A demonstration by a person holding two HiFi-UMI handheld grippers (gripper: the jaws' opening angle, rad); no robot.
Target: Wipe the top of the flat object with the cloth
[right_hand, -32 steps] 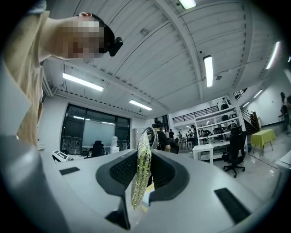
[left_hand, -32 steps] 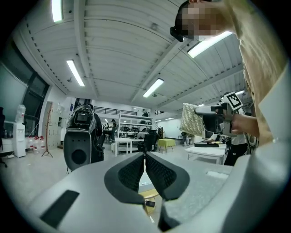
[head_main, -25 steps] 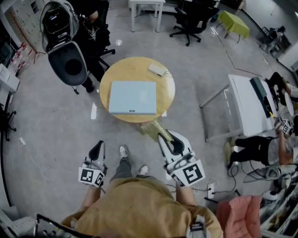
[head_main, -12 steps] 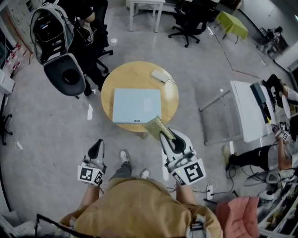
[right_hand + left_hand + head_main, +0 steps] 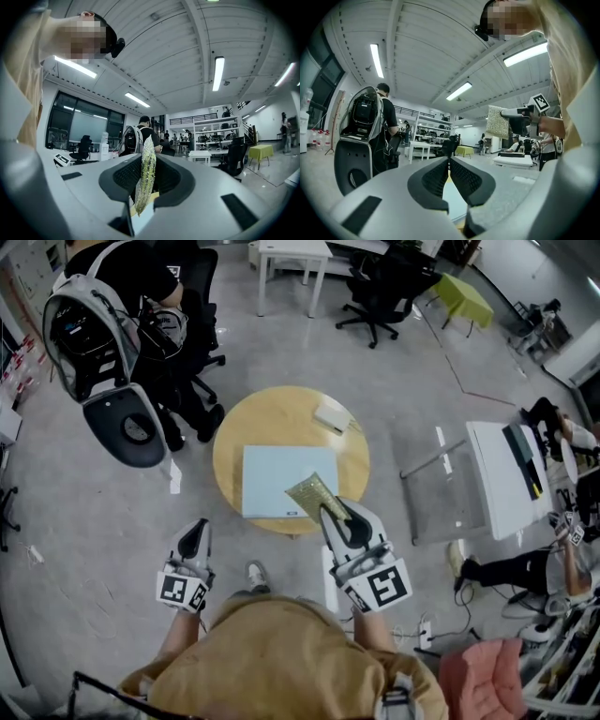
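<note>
— Starting close in, what do the two grippers hold?

— The right gripper (image 5: 327,514) has its jaws clamped on the cloth (image 5: 312,492). It is a yellowish-green, knobbly piece that stands edge-on between the pads in the right gripper view. The left gripper (image 5: 195,536) carries nothing. Its jaws are pressed together, and it hangs low at the person's left side, off the table.

— Where is the cloth relative to the flat object?

— In the head view it overlaps the near right corner of the flat object (image 5: 277,474), a pale blue rectangular slab. Whether it touches the top I cannot tell. The left gripper view shows it raised in the air, so probably not.

— What does the slab lie on?

— A round wooden table (image 5: 281,409), toward its near edge. Beyond the slab on the same tabletop, apart from it, sits a small white object (image 5: 330,417).

— And farther out?

— To the left stands a person (image 5: 141,268) with a grey backpack (image 5: 84,329). At the right is a white desk (image 5: 497,474). At the far side stand a black office chair (image 5: 382,282), a small white stand (image 5: 292,251) and a green-covered table (image 5: 459,292).
</note>
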